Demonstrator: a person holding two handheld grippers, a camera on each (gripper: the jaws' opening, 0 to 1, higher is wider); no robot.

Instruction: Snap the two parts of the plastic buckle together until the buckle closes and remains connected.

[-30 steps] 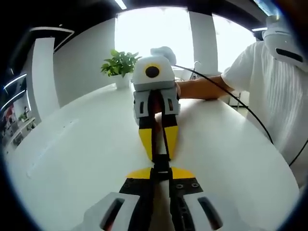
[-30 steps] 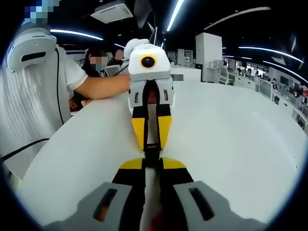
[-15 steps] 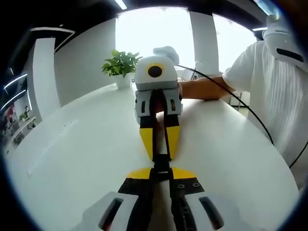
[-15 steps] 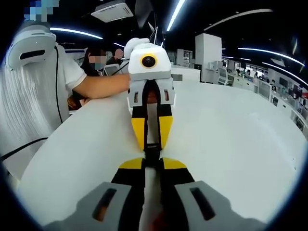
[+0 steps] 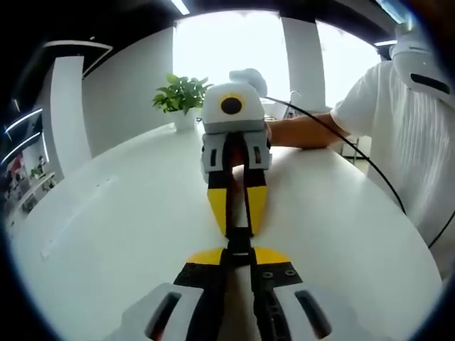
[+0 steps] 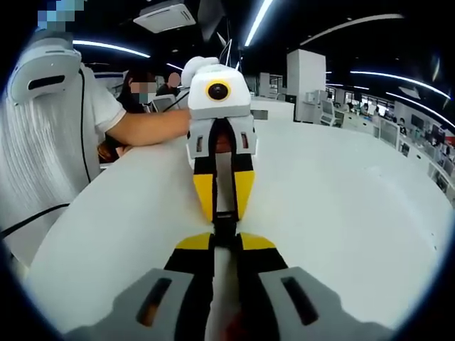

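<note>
Facing tip to tip, both grippers clamp the black buckle (image 5: 239, 245).

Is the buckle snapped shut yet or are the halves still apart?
Cannot tell. The buckle is a thin dark piece pinched between the left gripper and right gripper; its joint is hidden.

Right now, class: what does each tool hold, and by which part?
The left tool and the right tool meet tip to tip, each shut on one end of the black buckle. Which buckle part each grips cannot be told.
</note>
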